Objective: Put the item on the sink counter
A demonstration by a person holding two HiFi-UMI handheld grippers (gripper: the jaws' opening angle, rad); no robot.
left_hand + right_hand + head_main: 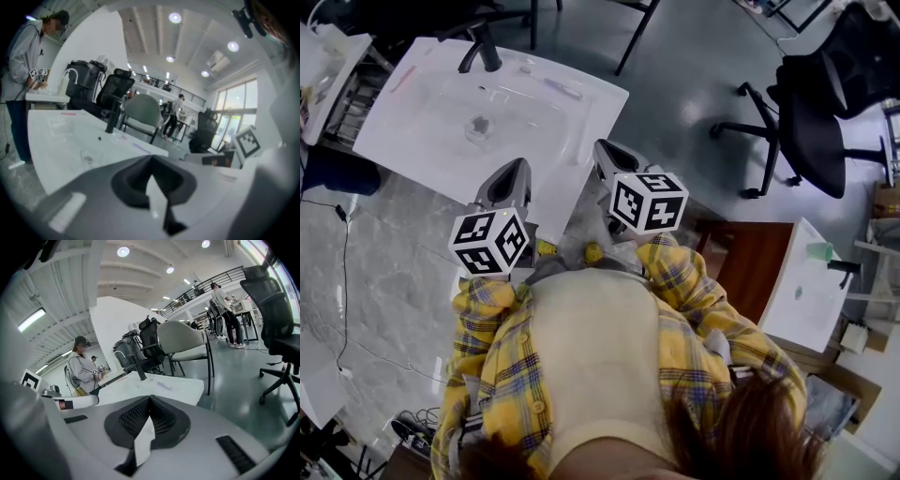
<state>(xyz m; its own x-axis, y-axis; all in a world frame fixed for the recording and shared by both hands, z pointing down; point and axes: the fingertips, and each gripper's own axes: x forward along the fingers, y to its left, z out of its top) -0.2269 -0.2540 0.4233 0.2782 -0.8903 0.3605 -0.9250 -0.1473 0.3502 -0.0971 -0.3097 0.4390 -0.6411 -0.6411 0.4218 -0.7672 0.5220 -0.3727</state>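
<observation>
The person's yellow plaid shirt (675, 281) hid both hands and the gripper handles. Just beyond it, the left gripper (518, 167) and the right gripper (600, 148) hung side by side at the near edge of the white sink worktop (394, 131). Each was clenched with nothing between its jaws. A slim lilac item (562, 89) lay on the worktop, right of the black tap (483, 52), too small to identify. A black office chair (806, 112) stood far right on the floor.
</observation>
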